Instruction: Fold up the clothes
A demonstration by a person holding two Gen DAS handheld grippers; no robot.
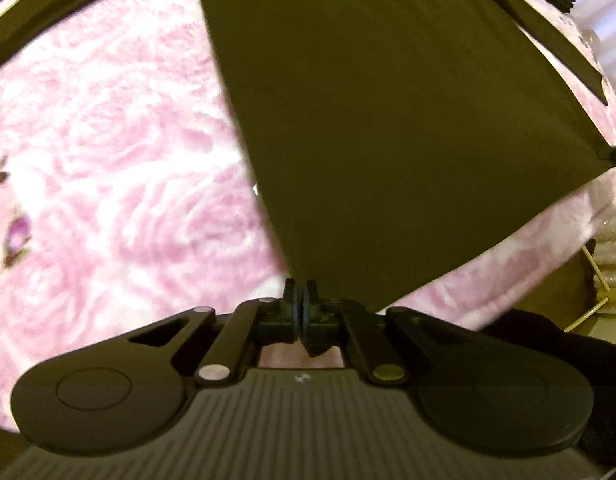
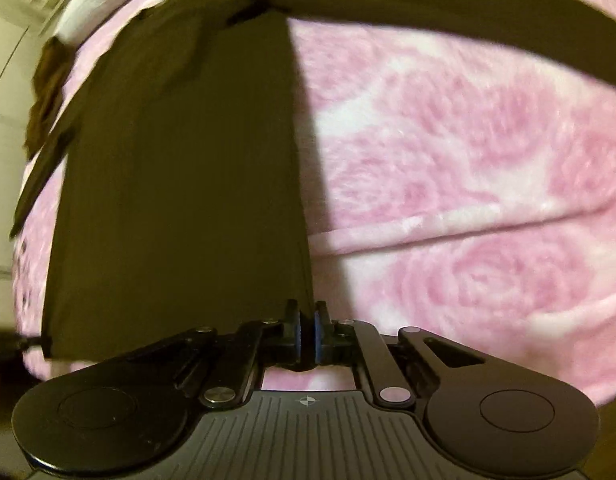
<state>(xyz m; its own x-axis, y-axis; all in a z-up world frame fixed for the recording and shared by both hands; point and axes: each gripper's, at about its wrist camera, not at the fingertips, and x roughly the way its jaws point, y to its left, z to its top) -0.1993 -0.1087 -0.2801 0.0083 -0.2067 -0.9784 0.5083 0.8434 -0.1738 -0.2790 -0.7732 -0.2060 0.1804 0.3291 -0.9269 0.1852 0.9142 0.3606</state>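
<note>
A dark olive-brown garment (image 1: 367, 120) is stretched above a pink rose-patterned blanket (image 1: 108, 140). My left gripper (image 1: 300, 300) is shut on one corner of the garment, which fans out away from the fingers. In the right wrist view my right gripper (image 2: 306, 320) is shut on another corner of the same garment (image 2: 180, 180), which hangs taut to the left, with a sleeve or band (image 2: 467, 12) running across the top. The right gripper tip shows at the far right edge of the left wrist view (image 1: 615, 154), pinching the cloth.
The pink blanket (image 2: 467, 160) covers the bed under both grippers. A white and brown heap (image 2: 68, 32) lies at the upper left of the right wrist view. Pale furniture and sticks (image 1: 603, 280) stand beyond the bed edge on the right.
</note>
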